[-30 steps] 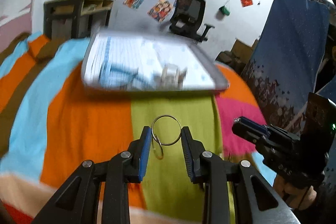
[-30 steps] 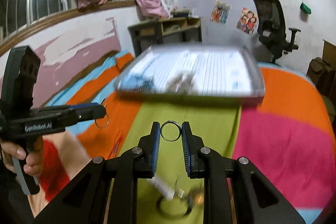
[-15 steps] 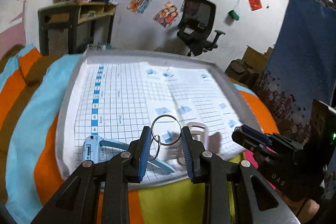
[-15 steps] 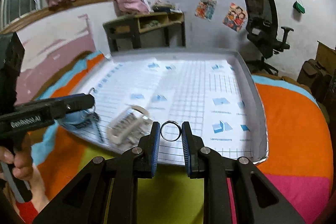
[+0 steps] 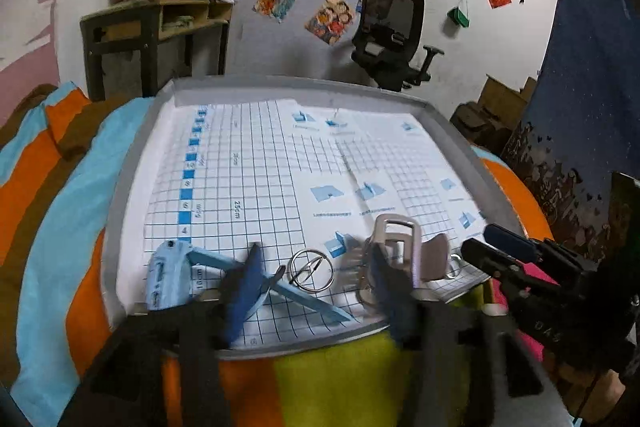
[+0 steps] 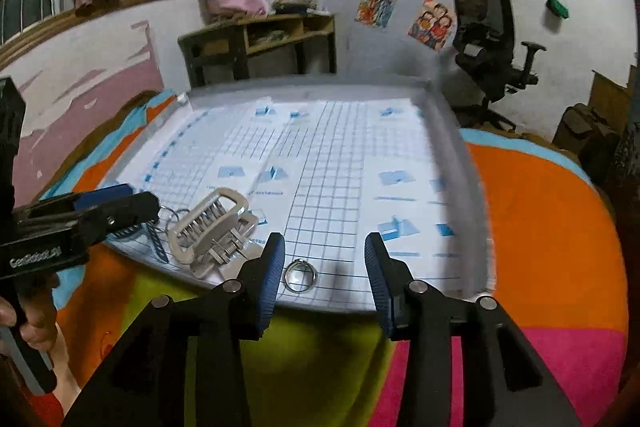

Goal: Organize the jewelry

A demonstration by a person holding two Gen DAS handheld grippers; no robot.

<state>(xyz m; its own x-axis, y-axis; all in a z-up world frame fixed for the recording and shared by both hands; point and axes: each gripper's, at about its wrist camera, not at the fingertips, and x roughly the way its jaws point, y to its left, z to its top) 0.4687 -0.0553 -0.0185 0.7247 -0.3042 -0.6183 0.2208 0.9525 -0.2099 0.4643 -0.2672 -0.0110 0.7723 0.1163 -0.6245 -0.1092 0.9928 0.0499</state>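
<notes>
A grey tray lined with blue-gridded paper lies on a striped blanket. My left gripper is open over the tray's near edge, and a thin silver hoop lies loose on the paper between its fingers. My right gripper is also open, with a small silver ring flat on the paper near its left finger. A beige hair claw sits between the two grippers. A light blue clip rests at the tray's near left corner.
The tray's raised rim bounds the paper; its far half is bare. In the right wrist view the left gripper reaches in from the left, held by a hand. A wooden desk and an office chair stand beyond.
Both grippers moved forward over the tray's near edge and opened. The hoop has left the left gripper and the ring has left the right gripper; both now lie on the paper.
</notes>
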